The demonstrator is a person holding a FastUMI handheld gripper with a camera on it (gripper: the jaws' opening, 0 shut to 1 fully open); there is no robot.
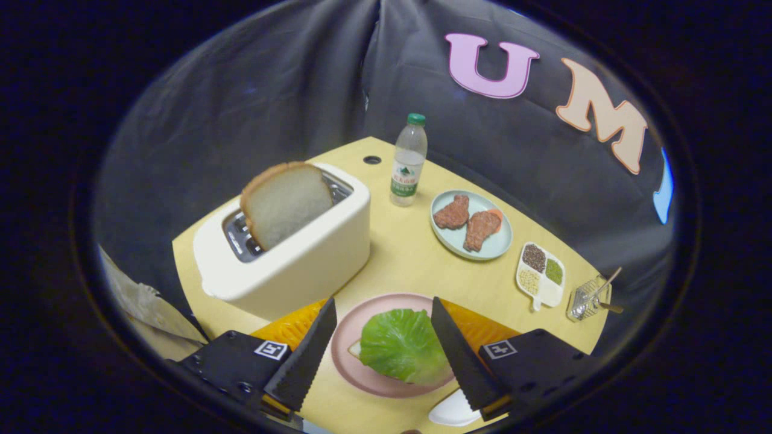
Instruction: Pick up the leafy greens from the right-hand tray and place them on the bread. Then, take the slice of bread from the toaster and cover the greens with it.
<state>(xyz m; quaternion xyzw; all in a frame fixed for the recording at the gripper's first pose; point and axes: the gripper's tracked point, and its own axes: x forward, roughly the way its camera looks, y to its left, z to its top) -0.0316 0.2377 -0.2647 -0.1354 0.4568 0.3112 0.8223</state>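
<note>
The leafy greens (403, 352) lie flat on a pale slice of bread (356, 349), of which only a corner peeks out at the left, and both sit on a pink plate (362, 374) between the fingers of the gripper (384, 319). The fingers stand wide apart with nothing between them, one on either side of the leaf, hovering above the plate. By the look of it the first step is done and the second is in hand. The other slice of bread (286, 204) stands upright in the slot of the cream toaster (289, 253), beyond the fingers and to the left. The next move calls for reaching up and across to it, turning so the fingers close on its two flat faces (it leans a little), then lifting straight out. Further back stand a water bottle (409, 160) and a plate of meat (471, 225).
</note>
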